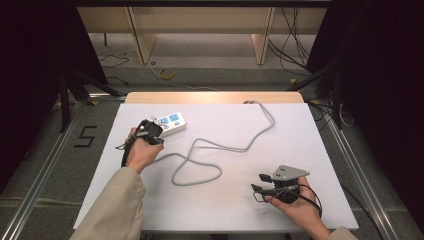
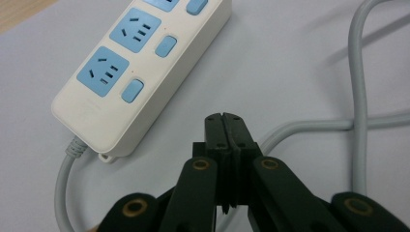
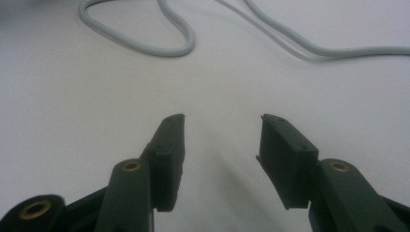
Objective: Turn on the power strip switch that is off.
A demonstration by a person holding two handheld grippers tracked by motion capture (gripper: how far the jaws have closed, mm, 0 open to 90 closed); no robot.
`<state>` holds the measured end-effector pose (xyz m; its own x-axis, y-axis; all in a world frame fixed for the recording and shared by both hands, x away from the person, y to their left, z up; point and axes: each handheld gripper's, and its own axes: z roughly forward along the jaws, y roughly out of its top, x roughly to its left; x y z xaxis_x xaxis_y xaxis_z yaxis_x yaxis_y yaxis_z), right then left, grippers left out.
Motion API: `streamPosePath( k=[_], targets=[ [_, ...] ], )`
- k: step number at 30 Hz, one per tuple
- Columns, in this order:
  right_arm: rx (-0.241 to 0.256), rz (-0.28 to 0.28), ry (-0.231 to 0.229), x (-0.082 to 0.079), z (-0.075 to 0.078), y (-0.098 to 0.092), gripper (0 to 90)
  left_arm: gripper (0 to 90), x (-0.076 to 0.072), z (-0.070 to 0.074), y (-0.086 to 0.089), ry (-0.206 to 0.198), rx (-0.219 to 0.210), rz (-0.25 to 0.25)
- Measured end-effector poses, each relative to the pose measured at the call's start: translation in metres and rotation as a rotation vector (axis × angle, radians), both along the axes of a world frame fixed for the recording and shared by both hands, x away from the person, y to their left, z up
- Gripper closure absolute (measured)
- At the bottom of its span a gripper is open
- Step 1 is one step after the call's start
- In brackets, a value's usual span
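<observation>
Left gripper (image 2: 224, 121), jaws pressed together and empty, sits just beside the power strip (image 2: 140, 67). Right gripper (image 3: 222, 140), jaws spread, idles well apart. Judged: strip not yet grasped; work barely begun.

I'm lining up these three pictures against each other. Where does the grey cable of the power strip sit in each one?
High view: the grey cable snakes across the table's middle, from the power strip to the far edge.
Left gripper view: it curves down the right side and leaves the strip's near end.
Right gripper view: it loops along the top.
Shared landmark: the white table top.
</observation>
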<state>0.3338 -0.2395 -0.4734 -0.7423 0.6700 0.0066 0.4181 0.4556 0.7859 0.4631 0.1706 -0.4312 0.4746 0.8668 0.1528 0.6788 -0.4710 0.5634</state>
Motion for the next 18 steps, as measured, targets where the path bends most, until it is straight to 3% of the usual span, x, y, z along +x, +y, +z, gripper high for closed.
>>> streamPosePath(
  k=[18],
  targets=[
    [0.001, -0.001, 0.002, -0.0002, 0.0001, 0.0000, 52.3, 89.9, 0.0090, 0.0041, -0.0033, -0.001, 0.022, -0.007]
  ],
)
